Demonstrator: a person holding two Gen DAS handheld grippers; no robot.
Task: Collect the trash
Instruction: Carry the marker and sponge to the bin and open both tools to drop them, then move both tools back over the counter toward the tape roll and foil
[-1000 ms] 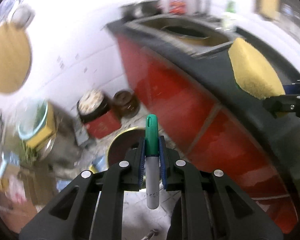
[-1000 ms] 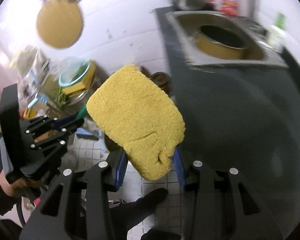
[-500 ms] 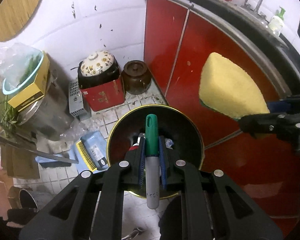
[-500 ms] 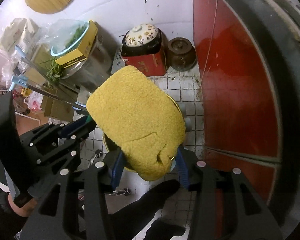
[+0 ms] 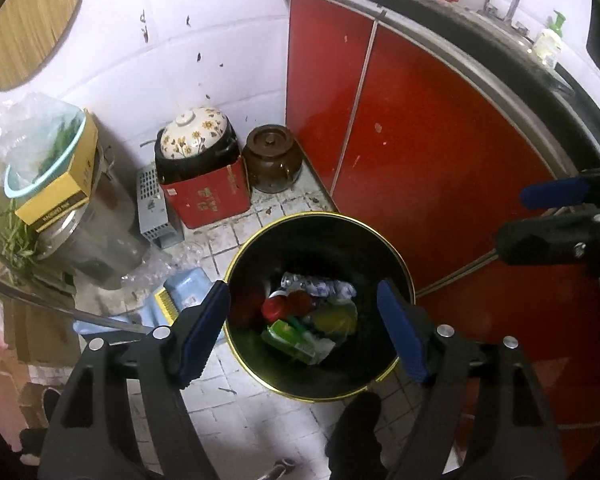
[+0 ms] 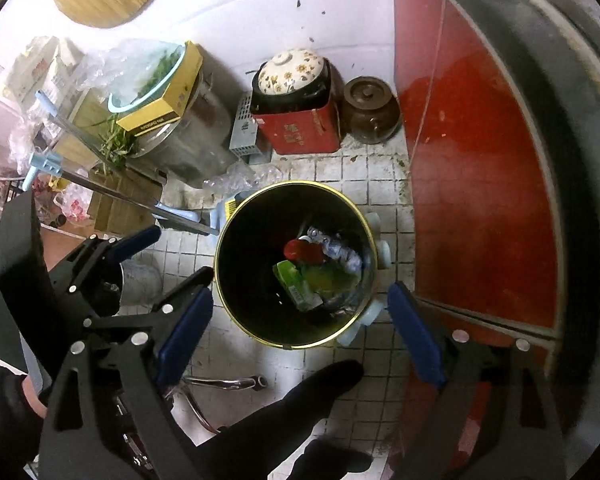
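Observation:
A black trash bin with a gold rim [image 5: 320,216] [image 6: 284,186] stands on the tiled floor, right below both grippers. My left gripper [image 5: 302,294] hangs over it with its jaws opening and nothing between the blue pads. My right gripper [image 6: 300,292] is also above the bin, jaws opening and empty; it shows at the right edge of the left wrist view [image 5: 556,216]. In the bin lie the yellow sponge [image 5: 336,316] [image 6: 328,280], a red item [image 5: 276,306], a green packet [image 5: 288,336] and a crumpled wrapper [image 5: 320,284]. I cannot pick out the marker for certain.
Red cabinet doors [image 5: 440,160] rise right of the bin under a dark counter. Behind it stand a red box with a flowered pot [image 5: 204,196] and a brown jar [image 5: 274,164]. A blue dustpan [image 5: 180,292] lies left. A person's dark shoe [image 6: 284,420] is in front.
Both grippers came down from counter height to above the bin, then opened. The green-capped marker left the left jaws and the yellow sponge left the right jaws; the sponge now lies in the bin.

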